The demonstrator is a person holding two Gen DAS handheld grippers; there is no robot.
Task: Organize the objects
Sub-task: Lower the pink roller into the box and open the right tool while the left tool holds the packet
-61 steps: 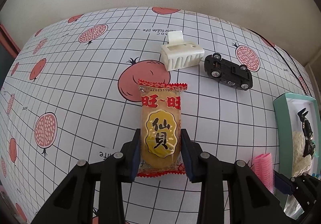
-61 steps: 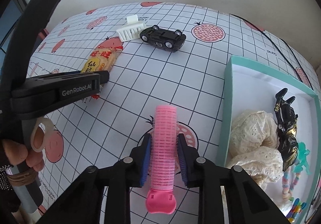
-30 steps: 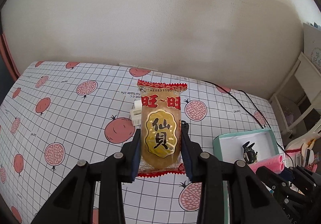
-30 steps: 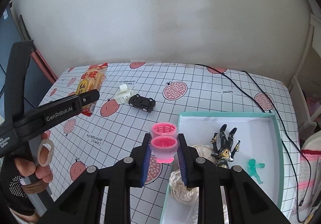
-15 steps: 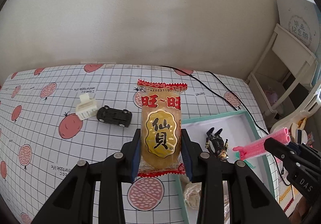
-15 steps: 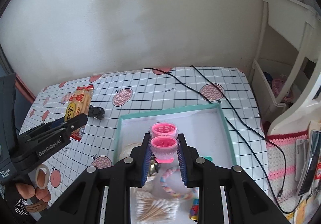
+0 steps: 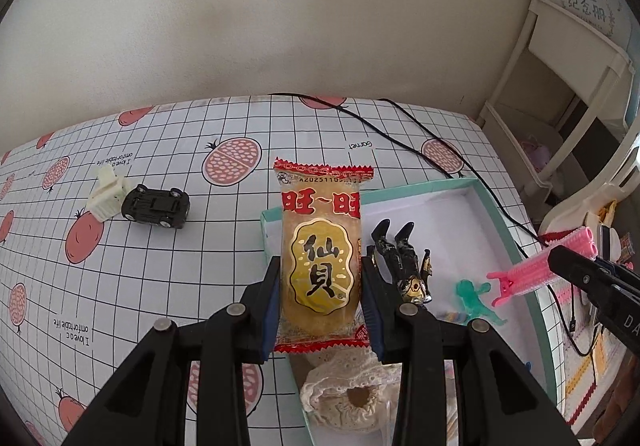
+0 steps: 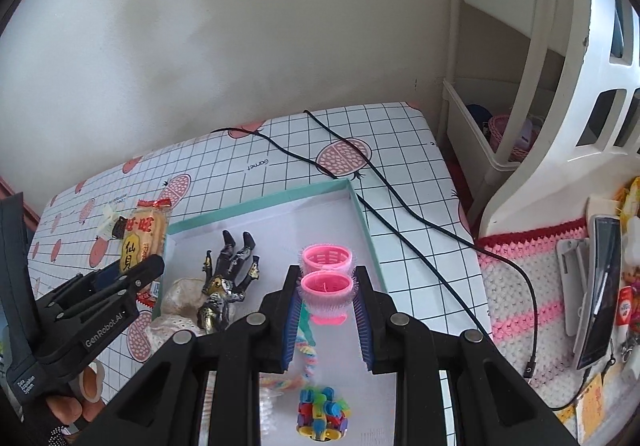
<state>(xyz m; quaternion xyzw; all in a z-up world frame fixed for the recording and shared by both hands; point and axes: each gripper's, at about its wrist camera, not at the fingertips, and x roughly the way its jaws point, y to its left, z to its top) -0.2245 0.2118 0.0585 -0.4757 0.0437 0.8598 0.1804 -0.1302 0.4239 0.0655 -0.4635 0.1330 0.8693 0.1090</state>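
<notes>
My left gripper (image 7: 320,286) is shut on a yellow and red rice cracker packet (image 7: 320,258), held in the air over the left edge of the teal box (image 7: 424,188). My right gripper (image 8: 326,302) is shut on a pink hair roller clip (image 8: 327,286), high above the box's white floor (image 8: 320,222). In the right wrist view the left gripper (image 8: 132,278) and cracker packet (image 8: 142,238) show at the left. The pink roller clip (image 7: 540,270) shows at the right of the left wrist view.
Inside the box lie a black and gold figure (image 7: 404,262), a green toy figure (image 7: 476,300), cream lace scrunchies (image 7: 352,394) and a coloured bead string (image 8: 320,410). A black toy car (image 7: 156,206) and white clip (image 7: 106,196) sit on the tablecloth. A black cable (image 8: 400,206) crosses by the box.
Both grippers rose from the table with their objects and swung right. They have come over the teal box and now sit closer to it.
</notes>
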